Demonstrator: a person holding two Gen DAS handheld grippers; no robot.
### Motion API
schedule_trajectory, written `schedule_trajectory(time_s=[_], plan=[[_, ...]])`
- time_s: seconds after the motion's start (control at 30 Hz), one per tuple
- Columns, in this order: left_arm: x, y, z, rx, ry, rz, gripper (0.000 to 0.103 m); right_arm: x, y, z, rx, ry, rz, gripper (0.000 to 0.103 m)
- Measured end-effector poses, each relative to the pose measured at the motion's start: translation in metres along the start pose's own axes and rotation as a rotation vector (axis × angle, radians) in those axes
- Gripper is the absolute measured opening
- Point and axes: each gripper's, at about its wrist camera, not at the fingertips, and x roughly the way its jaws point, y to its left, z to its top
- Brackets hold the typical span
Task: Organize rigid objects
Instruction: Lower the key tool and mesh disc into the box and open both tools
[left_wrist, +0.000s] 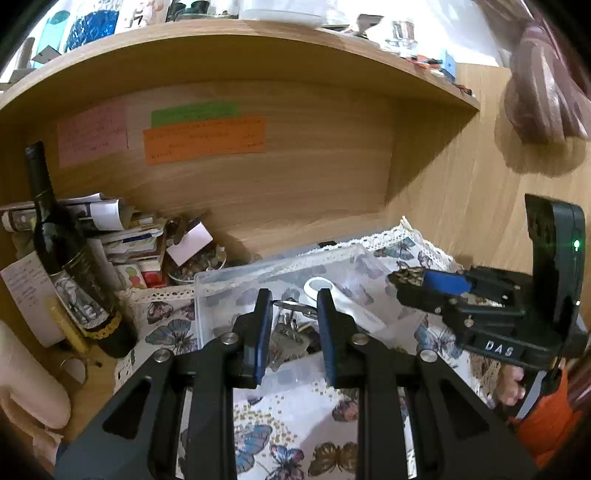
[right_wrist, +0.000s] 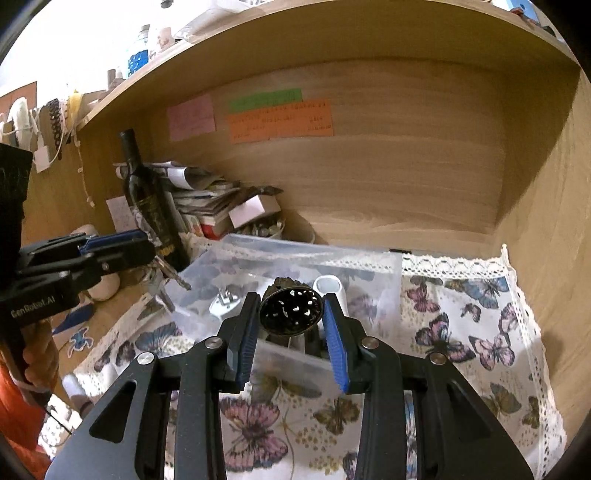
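Clear plastic bin (right_wrist: 369, 258) sitting under both grippers
Right gripper (right_wrist: 291, 314) is pinching a perforated metal piece (right_wrist: 290, 312); left gripper (left_wrist: 294, 301) is gripping the key ring (left_wrist: 291, 305).

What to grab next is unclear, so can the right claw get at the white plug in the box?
Probably not yet: right claw is shut on a perforated cup, though the plug lies uncovered.

grippers (left_wrist: 294, 301): 2 | clear bins (right_wrist: 369, 258): 1 | wine bottles (right_wrist: 147, 199): 1 | key bunches (left_wrist: 291, 332): 1 | wall notes (right_wrist: 280, 122): 3 | perforated metal pieces (right_wrist: 290, 312): 1
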Motion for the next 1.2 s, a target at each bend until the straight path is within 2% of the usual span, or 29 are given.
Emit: schedule_trajectory(time_s=[0.23,0.5,0.67,0.8,0.9,1.03,1.07,1.2], plan=[[0.036,0.011,-0.001,-0.033,0.052,0.007,0.024,0.033,0.001,0.004,-0.001,0.059,-0.002,0.031],[0.087,0.022,-0.023,-0.067,0.193,-0.007,0.024,0.075,-0.002,-0.006,0.001,0.172,0.000,0.031],[0.099,0.024,-0.031,-0.072,0.236,-0.015,0.024,0.090,0.000,-0.011,-0.014,0.216,-0.001,0.031],[0.104,0.023,-0.035,-0.072,0.262,-0.023,0.024,0.090,-0.002,-0.011,-0.016,0.219,-0.004,0.032],[0.100,0.021,-0.034,-0.064,0.248,-0.012,0.024,0.091,-0.003,-0.010,-0.009,0.221,-0.009,0.037],[0.088,0.018,-0.027,-0.054,0.216,-0.011,0.024,0.084,-0.001,-0.008,-0.019,0.206,-0.008,0.038],[0.085,0.017,-0.026,-0.051,0.207,-0.010,0.024,0.081,0.000,-0.006,-0.020,0.226,-0.002,0.038],[0.067,0.014,-0.020,-0.045,0.165,0.000,0.029,0.060,0.004,0.000,-0.034,0.175,-0.008,0.040]])
